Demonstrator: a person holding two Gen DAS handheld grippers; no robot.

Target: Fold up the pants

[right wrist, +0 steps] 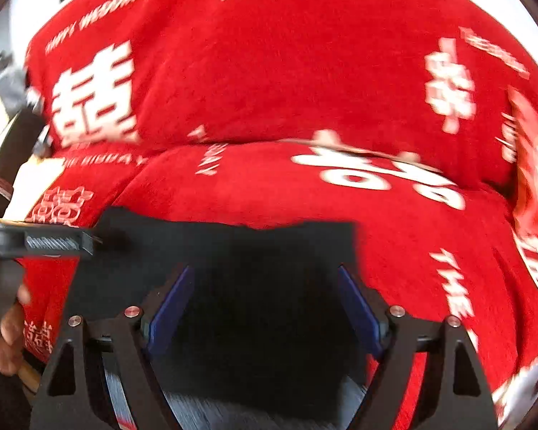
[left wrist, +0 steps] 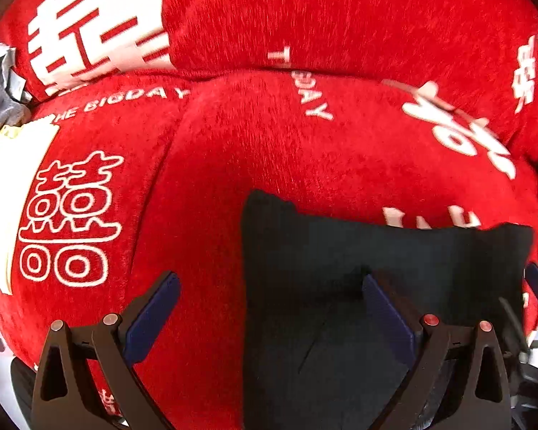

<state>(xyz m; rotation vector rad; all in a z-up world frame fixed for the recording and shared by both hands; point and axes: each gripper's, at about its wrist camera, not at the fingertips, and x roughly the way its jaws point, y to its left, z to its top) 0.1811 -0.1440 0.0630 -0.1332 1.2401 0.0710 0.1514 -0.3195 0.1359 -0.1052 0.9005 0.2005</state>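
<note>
The black pants (left wrist: 340, 251) lie folded into a flat dark rectangle on the red sofa cover (left wrist: 269, 136). My left gripper (left wrist: 269, 297) is open, its blue pads wide apart; the left pad (left wrist: 154, 315) is over the red cover and the right pad (left wrist: 387, 315) rests over the pants. In the right wrist view the pants (right wrist: 254, 251) lie just ahead. My right gripper (right wrist: 265, 297) is open, both blue pads over the black cloth. The left gripper's body (right wrist: 39, 240) shows at the left edge of the right wrist view.
The sofa's back cushion (left wrist: 305, 18) rises behind the seat, covered in the same red cloth with white characters. A cream cloth (left wrist: 14, 186) and grey items (left wrist: 0, 82) lie at the left. A hand (right wrist: 7, 337) shows low left in the right wrist view.
</note>
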